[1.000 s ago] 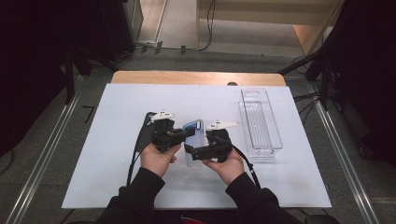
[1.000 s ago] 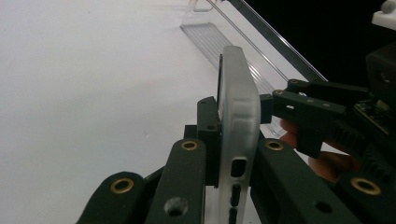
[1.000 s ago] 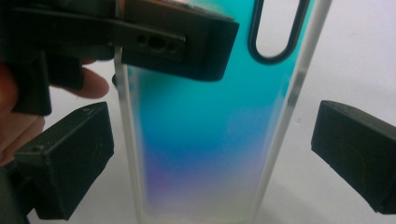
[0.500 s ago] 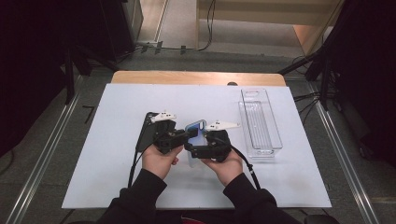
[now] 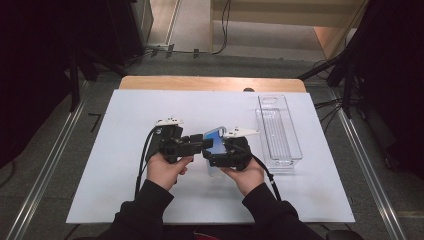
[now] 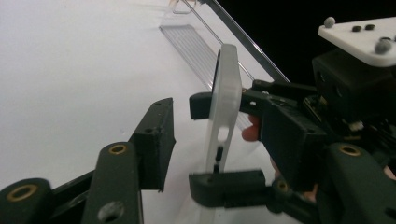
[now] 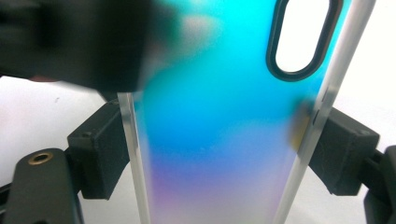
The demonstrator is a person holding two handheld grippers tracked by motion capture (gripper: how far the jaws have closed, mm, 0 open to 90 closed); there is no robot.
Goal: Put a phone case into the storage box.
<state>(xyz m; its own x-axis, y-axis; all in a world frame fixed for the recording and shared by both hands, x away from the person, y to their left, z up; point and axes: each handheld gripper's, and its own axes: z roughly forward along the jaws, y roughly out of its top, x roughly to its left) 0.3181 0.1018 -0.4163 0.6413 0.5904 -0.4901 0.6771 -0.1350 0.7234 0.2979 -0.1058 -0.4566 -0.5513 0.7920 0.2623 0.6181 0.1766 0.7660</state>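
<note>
While the right gripper (image 5: 218,150) clamps the phone case (image 5: 215,140) across its width, the handover looks done on that side: in the right gripper view both pads (image 7: 100,154) press the case's two long clear edges, blue-to-violet back facing the camera, camera cutout (image 7: 303,37) at upper right of that frame.

Left gripper (image 5: 202,144): jaws have just been opening. In the left gripper view they stand roughly half apart, nothing pinched. One of its jaws is visible at lower left, clear of the case (image 6: 226,107), which stands edge-on at centre frame with a gap between; the second jaw I can't place with certainty. So the left has let go, or nearly so.

Location: in the high view the case is at mid-frame, slightly right of centre, held off the white table (image 5: 125,165) between the two hands, both grippers close together. It touches neither the table nor the clear plastic tray (image 5: 277,130), which sits at right of centre, well apart from the case and with nothing visible in it.

My read on progress:
- Pick-up: done, case is in the air.
- Regrip left to right: essentially done, right carries it alone.
- Left: carry to the tray and set it in, if that's where it goes. Not started; tray untouched.

Risk: the grip is on the thin flexible edges, so it may bow.
</note>
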